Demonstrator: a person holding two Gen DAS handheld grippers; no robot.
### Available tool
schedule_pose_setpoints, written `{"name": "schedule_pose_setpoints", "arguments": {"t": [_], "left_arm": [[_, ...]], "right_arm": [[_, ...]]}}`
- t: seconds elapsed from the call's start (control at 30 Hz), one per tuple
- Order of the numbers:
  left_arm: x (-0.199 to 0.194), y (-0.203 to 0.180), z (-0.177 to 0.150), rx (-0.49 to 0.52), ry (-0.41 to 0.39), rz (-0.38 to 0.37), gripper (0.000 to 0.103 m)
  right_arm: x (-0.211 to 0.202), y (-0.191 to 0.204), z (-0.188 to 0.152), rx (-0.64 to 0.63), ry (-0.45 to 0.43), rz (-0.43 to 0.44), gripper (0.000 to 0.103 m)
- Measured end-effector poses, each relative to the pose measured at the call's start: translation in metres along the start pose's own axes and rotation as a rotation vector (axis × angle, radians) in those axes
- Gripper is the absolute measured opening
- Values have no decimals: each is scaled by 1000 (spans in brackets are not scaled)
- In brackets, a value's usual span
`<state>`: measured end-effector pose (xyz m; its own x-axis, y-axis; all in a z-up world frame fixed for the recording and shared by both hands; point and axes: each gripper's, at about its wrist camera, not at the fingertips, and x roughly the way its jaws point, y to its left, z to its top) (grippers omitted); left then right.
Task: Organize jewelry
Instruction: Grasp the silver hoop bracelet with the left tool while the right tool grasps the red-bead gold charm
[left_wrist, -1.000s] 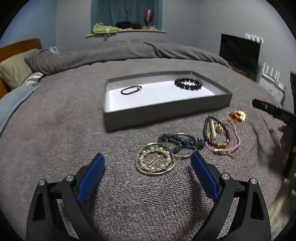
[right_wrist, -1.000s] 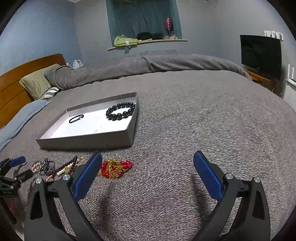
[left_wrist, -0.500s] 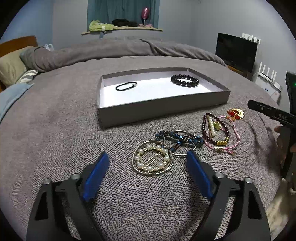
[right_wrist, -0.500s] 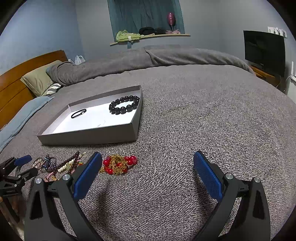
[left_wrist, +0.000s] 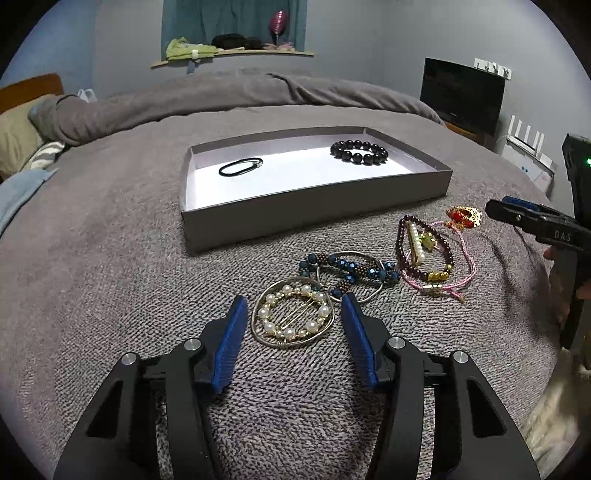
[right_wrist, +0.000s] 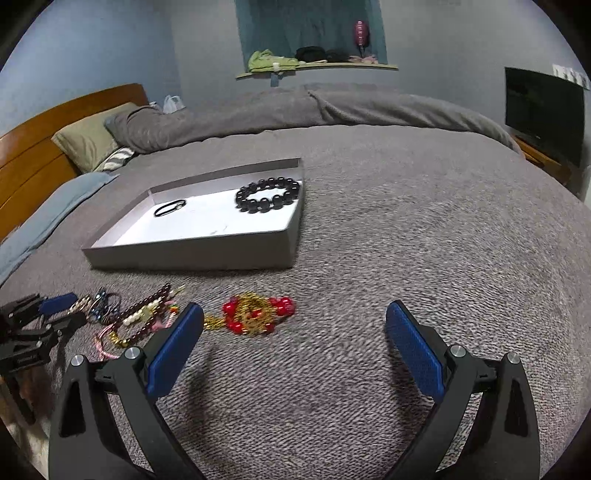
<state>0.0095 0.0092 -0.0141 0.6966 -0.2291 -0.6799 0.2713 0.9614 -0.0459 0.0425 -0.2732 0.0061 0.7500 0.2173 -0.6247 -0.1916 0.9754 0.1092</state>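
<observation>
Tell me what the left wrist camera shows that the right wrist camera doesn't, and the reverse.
Left wrist only: the pearl ring hair clip plainly, lying between the left gripper's blue pads; the jaws have just been closing but do not yet press it. Also the white router.

Right wrist only: the wooden headboard, and the right gripper from behind, jaws wide with nothing between them.

Both: the grey tray holding the black bead bracelet and black hair tie, the red and gold piece, the television.
</observation>
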Motion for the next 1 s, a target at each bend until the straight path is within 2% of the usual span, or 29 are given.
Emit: {"name": "schedule_pose_setpoints", "arguments": {"t": [0.13, 0.17, 0.2, 0.5, 0.7, 0.8, 0.93, 0.97, 1.0], "left_arm": [[2, 2, 0, -11, 7, -9, 54], [2, 1, 0, -11, 7, -8, 53], [2, 1, 0, -7, 8, -4, 46], [-2, 0, -1, 6, 2, 9, 46], [-3, -1, -1, 14, -1, 15, 46], [-3, -1, -1, 14, -2, 15, 46], [-4, -1, -1, 14, -3, 16, 46], [-4, 0, 0, 14, -5, 17, 46], [-5, 0, -1, 15, -7, 19, 46]], "right_arm": [[1, 11, -3, -49, 6, 11, 95], [1, 12, -3, -52, 9, 11, 89], [2, 13, -4, -54, 15, 11, 86], [12, 15, -5, -40, 53, 16, 57], [20, 16, -4, -26, 76, 14, 43], [23, 19, -3, -26, 83, 25, 26], [21, 20, -3, -22, 76, 28, 25], [21, 19, -3, -15, 73, 32, 21], [20, 18, -3, -9, 67, 36, 12]]}}
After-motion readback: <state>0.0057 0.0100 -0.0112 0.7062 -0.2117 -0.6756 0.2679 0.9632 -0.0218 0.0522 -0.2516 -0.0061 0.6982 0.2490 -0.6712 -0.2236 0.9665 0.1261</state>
